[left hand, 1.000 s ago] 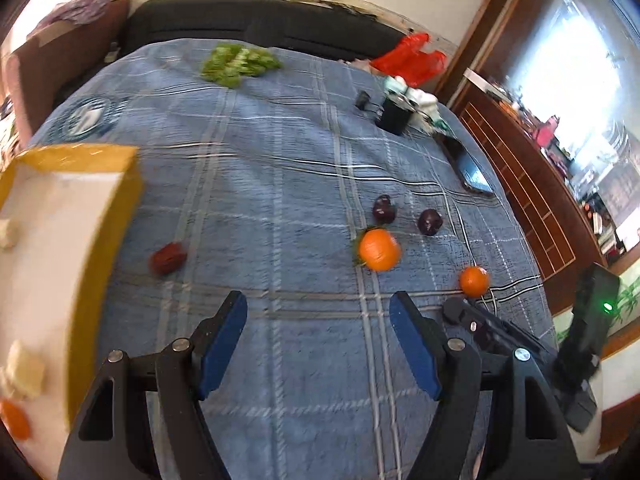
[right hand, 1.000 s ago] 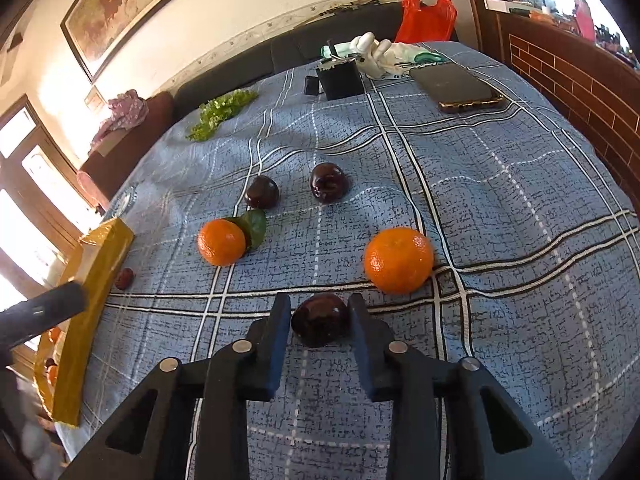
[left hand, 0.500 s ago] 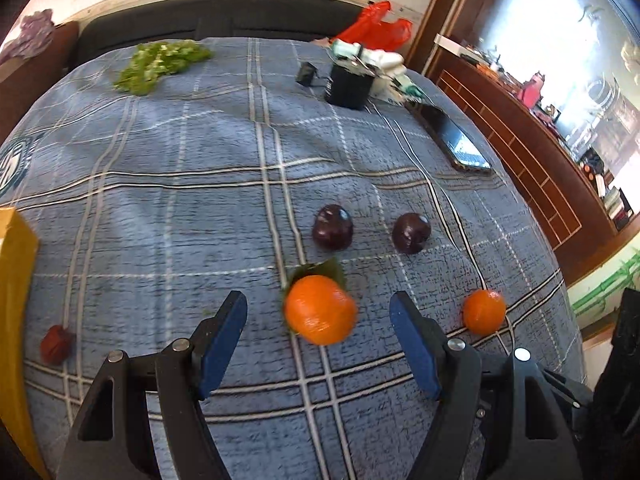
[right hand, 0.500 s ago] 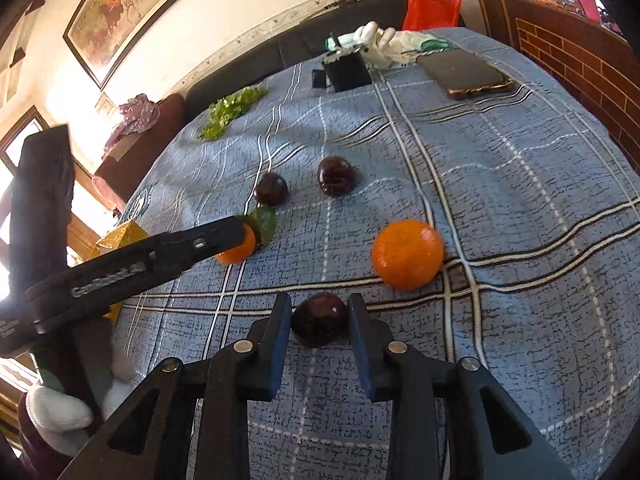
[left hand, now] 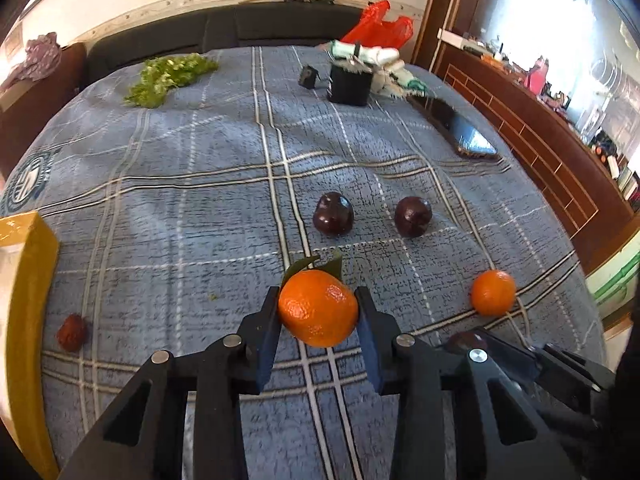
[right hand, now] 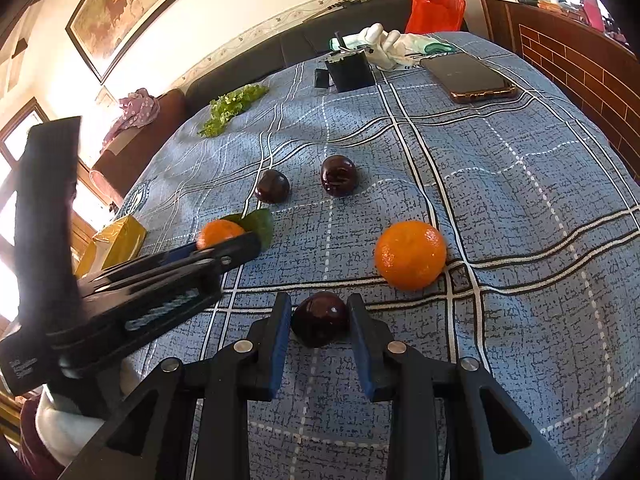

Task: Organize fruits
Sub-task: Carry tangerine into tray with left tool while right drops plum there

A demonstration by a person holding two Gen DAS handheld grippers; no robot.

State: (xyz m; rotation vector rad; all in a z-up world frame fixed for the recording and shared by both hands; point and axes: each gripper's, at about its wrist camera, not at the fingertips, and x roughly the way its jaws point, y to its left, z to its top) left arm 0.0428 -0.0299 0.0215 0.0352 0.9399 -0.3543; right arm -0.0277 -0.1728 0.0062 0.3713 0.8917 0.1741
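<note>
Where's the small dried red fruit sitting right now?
In the left wrist view, the dried red fruit lies alone on the blue plaid cloth at lower left, just right of the yellow box and well left of the leafy orange.

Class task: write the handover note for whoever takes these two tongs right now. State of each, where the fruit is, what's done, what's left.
Left tongs: jaws closing on the leafy orange.
Right tongs: shut on a dark plum.
On the blue cloth: second orange, two plums, small red fruit.
Yellow box at left edge.
Done: two fruits gripped, neither visibly lifted.
Left: likely move them, then the rest.
</note>
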